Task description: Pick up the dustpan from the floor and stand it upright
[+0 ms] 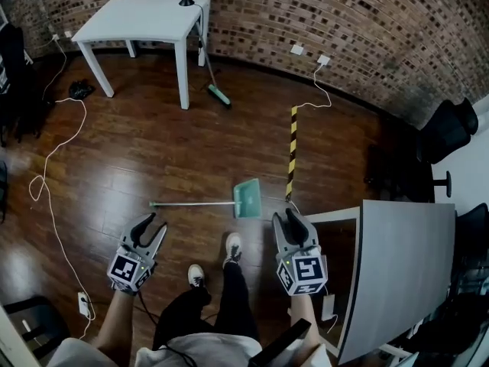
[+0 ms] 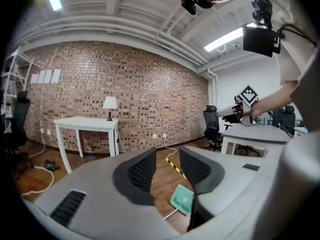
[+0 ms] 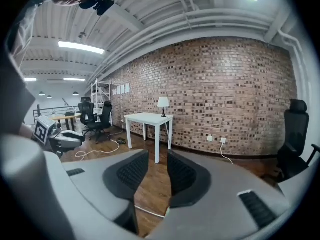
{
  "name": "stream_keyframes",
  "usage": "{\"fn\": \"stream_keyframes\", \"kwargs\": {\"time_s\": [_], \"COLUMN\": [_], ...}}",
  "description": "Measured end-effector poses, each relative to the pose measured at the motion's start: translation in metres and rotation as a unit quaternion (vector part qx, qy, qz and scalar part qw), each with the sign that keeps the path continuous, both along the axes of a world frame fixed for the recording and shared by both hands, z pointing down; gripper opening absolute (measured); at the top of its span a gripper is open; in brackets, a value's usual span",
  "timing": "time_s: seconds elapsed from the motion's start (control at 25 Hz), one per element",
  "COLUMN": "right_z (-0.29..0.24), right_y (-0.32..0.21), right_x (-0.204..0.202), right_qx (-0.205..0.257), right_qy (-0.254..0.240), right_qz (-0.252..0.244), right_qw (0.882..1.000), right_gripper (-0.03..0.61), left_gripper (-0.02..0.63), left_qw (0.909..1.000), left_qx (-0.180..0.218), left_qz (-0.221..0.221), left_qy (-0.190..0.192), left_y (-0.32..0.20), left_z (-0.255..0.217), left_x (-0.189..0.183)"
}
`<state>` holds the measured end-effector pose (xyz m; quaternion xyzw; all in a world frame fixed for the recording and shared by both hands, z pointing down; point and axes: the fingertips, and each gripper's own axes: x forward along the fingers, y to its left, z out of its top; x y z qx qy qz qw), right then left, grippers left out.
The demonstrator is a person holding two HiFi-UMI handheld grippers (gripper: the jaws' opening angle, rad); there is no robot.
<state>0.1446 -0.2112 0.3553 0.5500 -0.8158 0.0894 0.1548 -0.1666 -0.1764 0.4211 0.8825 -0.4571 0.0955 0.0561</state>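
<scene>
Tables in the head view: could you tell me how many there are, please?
2. A white table stands at the upper left, and a grey table at the lower right. Others may lie out of frame.

**Both grippers low, fingers apart**

The grey left gripper with its marker cube sits at the near left, the matching grey right gripper at the near right. Both point away from the person on bare forearms. Each pair of black-padded fingers stands parted, with nothing between.
</scene>
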Motion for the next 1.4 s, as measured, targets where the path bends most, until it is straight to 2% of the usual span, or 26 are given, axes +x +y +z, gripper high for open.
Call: {"fn": "stream_keyframes", "kwargs": {"time_s": [0.08,0.2,0.32,0.48,0.52,0.68,0.76,0.88,0.92,1.08,1.24,1.32,1.4], "right_z": [0.031,0.086,0.153,0.246,0.271,0.384,0.438,0.505,0.525,0.600,0.656,0.673,0.687], "right_y": [-0.016,-0.035,-0.052,-0.071,-0.075,-0.090,-0.093,-0.100,-0.103,-0.111,-0.113,-0.114,-0.113], "right_x": [-0.001,0.001,0.006,0.032,0.037,0.053,0.059,0.058,0.057,0.065,0.090,0.105,0.118], "right_qx": [-0.015,-0.045,-0.070,-0.085,-0.088,-0.113,-0.128,-0.130,-0.130,-0.152,-0.183,-0.193,-0.205], "right_qy": [0.009,0.013,0.035,0.036,0.033,0.045,0.047,0.046,0.049,0.061,0.065,0.072,0.074], "right_qz": [-0.008,-0.020,-0.050,-0.056,-0.053,-0.056,-0.062,-0.080,-0.085,-0.086,-0.057,-0.040,-0.025], "right_qw": [1.000,0.999,0.996,0.994,0.994,0.991,0.989,0.987,0.987,0.983,0.979,0.978,0.976], "right_gripper": [0.126,0.127,0.127,0.127,0.126,0.127,0.127,0.127,0.126,0.127,0.127,0.127,0.129], "left_gripper": [0.158,0.158,0.159,0.158,0.158,0.160,0.160,0.173,0.197,0.209,0.321,0.355,0.373], "left_qw": [0.9992,0.9960,0.9919,0.9845,0.9824,0.9696,0.9647,0.9598,0.9571,0.9442,0.9311,0.9231,0.9196], "left_qx": [-0.033,-0.077,-0.110,-0.145,-0.159,-0.218,-0.237,-0.261,-0.270,-0.303,-0.329,-0.333,-0.330], "left_qz": [-0.022,-0.042,-0.061,-0.051,-0.055,-0.111,-0.115,-0.099,-0.102,-0.124,-0.128,-0.141,-0.150], "left_qy": [0.002,-0.019,-0.014,-0.083,-0.081,-0.005,-0.002,-0.027,-0.020,0.036,0.094,0.129,0.153], "left_y": [-0.013,-0.030,-0.046,-0.050,-0.049,-0.055,-0.053,-0.053,-0.056,-0.063,-0.065,-0.068,-0.073], "left_z": [0.041,0.108,0.179,0.307,0.340,0.464,0.522,0.602,0.624,0.694,0.747,0.765,0.779], "left_x": [-0.007,-0.016,-0.023,-0.025,-0.026,-0.037,-0.034,-0.032,-0.032,-0.031,-0.027,-0.031,-0.034]}}
